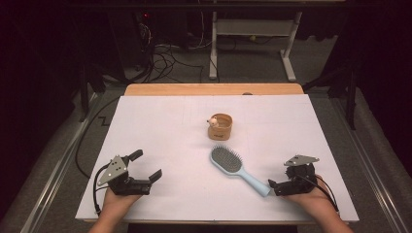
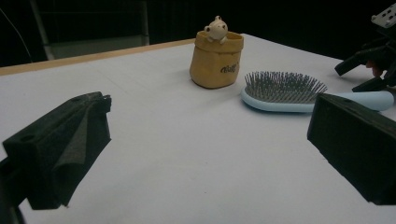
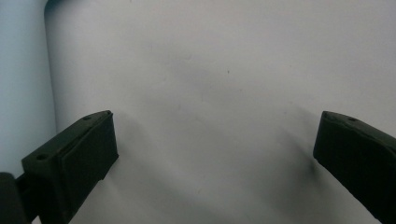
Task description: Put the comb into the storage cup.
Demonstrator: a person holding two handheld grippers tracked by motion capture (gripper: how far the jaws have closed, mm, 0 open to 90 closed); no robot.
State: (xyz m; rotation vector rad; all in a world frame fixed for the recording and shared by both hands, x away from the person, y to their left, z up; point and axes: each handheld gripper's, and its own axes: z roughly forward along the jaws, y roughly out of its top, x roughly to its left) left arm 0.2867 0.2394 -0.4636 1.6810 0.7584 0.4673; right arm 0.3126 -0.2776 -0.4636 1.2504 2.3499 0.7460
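A light blue hairbrush (image 1: 232,165) lies bristles up on the white sheet, its handle pointing to the near right. Behind it stands a small tan pouch (image 1: 220,126) with a little pale toy figure peeking over its rim. My right gripper (image 1: 281,175) is open, low over the sheet just beside the handle's end, and holds nothing. The handle shows as a pale blue strip (image 3: 21,70) at the left edge of the right gripper view. My left gripper (image 1: 145,165) rests open at the near left, facing the pouch (image 2: 216,58) and the brush (image 2: 285,91), with nothing between its jaws.
The white sheet (image 1: 160,121) covers a wooden table whose far edge (image 1: 214,89) shows bare. Beyond it are a dark floor with cables (image 1: 165,58) and the white legs of another table (image 1: 289,53). The right gripper (image 2: 373,65) shows far off in the left gripper view.
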